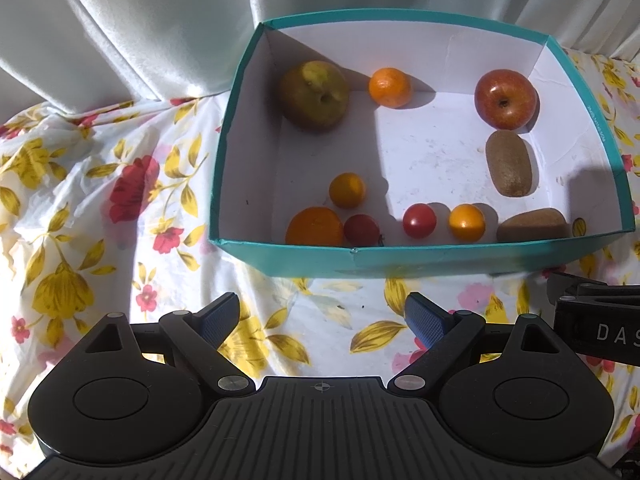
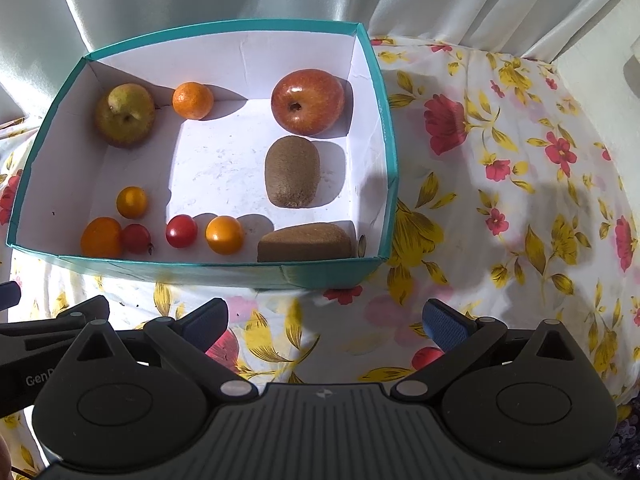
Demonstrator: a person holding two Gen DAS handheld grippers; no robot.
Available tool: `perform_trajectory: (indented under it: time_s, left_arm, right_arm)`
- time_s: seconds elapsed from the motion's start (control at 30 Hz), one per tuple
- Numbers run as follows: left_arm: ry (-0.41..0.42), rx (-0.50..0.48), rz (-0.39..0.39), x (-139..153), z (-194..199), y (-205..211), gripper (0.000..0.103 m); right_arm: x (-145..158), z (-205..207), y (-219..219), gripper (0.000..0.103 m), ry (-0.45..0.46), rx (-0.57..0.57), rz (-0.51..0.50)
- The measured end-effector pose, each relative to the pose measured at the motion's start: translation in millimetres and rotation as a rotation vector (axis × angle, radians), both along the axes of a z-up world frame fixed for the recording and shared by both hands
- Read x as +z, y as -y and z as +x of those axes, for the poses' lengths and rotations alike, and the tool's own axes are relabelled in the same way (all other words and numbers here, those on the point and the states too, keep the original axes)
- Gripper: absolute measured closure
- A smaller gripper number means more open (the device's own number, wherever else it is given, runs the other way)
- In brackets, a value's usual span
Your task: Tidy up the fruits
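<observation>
**Fruit in the box, both tools empty**

I see a teal box (image 1: 420, 258) with white walls inside; it sits on a flowery cloth (image 1: 100, 200); I cannot tell what is under the cloth. White curtains (image 1: 140, 20) hang behind the box.

My left tool (image 1: 320, 316) is spread wide and holds nothing; it hangs over the cloth, just in front of the box. My right tool (image 2: 326, 322) is spread wide too and holds nothing; it is also in front of the box, close beside the left one.

All the fruit is in the box. At the back left is a green apple (image 2: 125, 115); a small orange (image 2: 193, 101) sits just beside it. At the back right is a red apple (image 2: 307, 102); a kiwi (image 2: 292, 171) lies right in front of it. A second kiwi (image 2: 306, 242) lies along the front wall, in the right corner; something small and round is stuck between it and the side wall; I cannot tell what it is.

In the front left corner is a bigger orange (image 2: 101, 238); a red tomato (image 2: 136, 239) touches it; a yellow tomato (image 2: 132, 202) sits just behind them. Near the middle of the front wall are another red tomato (image 2: 181, 231) and another yellow tomato (image 2: 225, 235), side by side.
</observation>
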State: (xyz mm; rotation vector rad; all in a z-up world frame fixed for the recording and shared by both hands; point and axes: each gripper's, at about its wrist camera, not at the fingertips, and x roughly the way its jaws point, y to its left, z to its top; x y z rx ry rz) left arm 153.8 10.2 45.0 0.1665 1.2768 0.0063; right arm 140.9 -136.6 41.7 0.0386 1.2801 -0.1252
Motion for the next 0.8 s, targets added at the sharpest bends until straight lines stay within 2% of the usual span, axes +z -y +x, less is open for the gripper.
perform_trajectory:
  time_s: [0.8]
  left_arm:
    - [0.011, -0.006, 0.003, -2.1, 0.5, 0.1, 0.009]
  right_arm:
    - [-2.1, 1.5, -2.0, 0.000, 0.005, -0.003, -0.006]
